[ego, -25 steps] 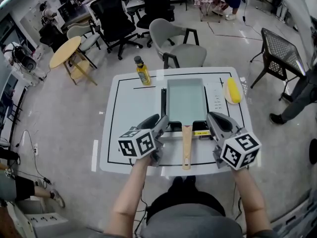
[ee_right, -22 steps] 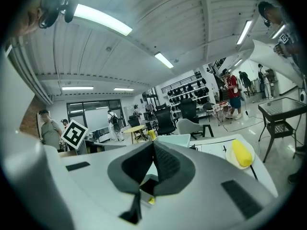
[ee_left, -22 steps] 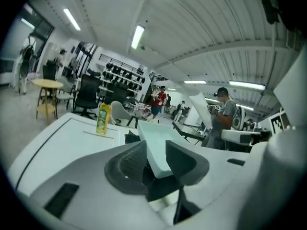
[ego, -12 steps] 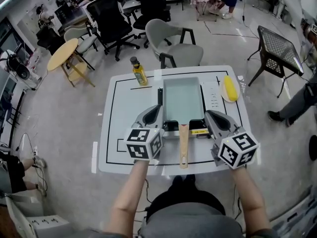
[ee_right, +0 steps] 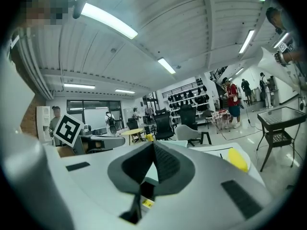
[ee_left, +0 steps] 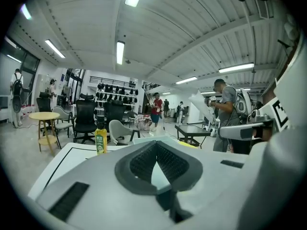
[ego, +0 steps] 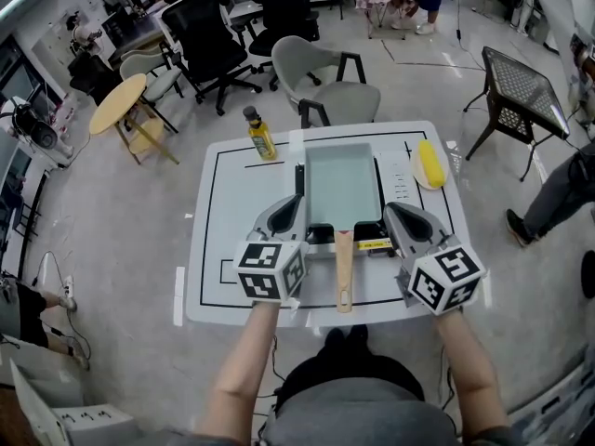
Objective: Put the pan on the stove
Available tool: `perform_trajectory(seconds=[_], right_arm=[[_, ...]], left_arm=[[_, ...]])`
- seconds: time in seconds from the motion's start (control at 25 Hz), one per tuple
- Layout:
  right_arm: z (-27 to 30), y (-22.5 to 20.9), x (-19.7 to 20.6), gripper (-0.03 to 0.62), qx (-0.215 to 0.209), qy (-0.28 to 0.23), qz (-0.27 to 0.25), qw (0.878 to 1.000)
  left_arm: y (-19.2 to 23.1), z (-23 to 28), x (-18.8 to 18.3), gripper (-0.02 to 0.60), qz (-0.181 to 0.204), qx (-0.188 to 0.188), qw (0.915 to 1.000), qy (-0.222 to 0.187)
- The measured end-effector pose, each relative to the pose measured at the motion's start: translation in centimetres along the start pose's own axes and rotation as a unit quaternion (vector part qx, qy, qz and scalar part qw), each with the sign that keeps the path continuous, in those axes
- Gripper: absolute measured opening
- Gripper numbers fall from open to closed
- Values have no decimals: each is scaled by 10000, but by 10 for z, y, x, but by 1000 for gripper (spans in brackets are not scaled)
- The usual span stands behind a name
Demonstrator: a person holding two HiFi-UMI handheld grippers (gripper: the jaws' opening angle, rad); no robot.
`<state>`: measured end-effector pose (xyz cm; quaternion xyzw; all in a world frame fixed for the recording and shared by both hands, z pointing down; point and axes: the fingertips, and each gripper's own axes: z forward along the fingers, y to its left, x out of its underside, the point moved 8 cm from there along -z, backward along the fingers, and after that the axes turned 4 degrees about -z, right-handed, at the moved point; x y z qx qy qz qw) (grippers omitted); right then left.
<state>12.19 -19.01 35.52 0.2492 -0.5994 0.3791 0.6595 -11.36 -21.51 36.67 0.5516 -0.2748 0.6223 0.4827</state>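
Observation:
A rectangular pale-teal pan (ego: 340, 186) rests on the black portable stove (ego: 319, 238) in the middle of the white table (ego: 232, 221). Its wooden handle (ego: 344, 269) points toward the near edge. My left gripper (ego: 289, 210) hovers just left of the handle, at the stove's near-left corner, shut with nothing between its pads. My right gripper (ego: 399, 216) hovers just right of the handle, also shut and empty. In the left gripper view the closed jaws (ee_left: 156, 146) point over the pan toward the bottle. The right gripper view shows its closed jaws (ee_right: 153, 146) above the stove's yellow label (ee_right: 147, 203).
A yellow oil bottle (ego: 257, 135) stands at the table's far left. A yellow item on a small plate (ego: 429, 165) lies at the far right. Office chairs (ego: 325, 82) stand beyond the table, a black mesh table (ego: 525, 96) to the right, and a person's leg (ego: 558, 198) at the right edge.
The left gripper's jaws have closed from open and hold nothing. That gripper shifted slightly toward the pan handle. The right gripper has barely moved.

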Motion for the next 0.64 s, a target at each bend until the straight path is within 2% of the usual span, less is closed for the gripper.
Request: perform_trajectory(seconds=[0.64], right_arm=[[3, 2, 2, 3, -50, 14, -115, 9999]], left_arm=[[6, -4, 0, 6, -77, -43, 10000, -44]])
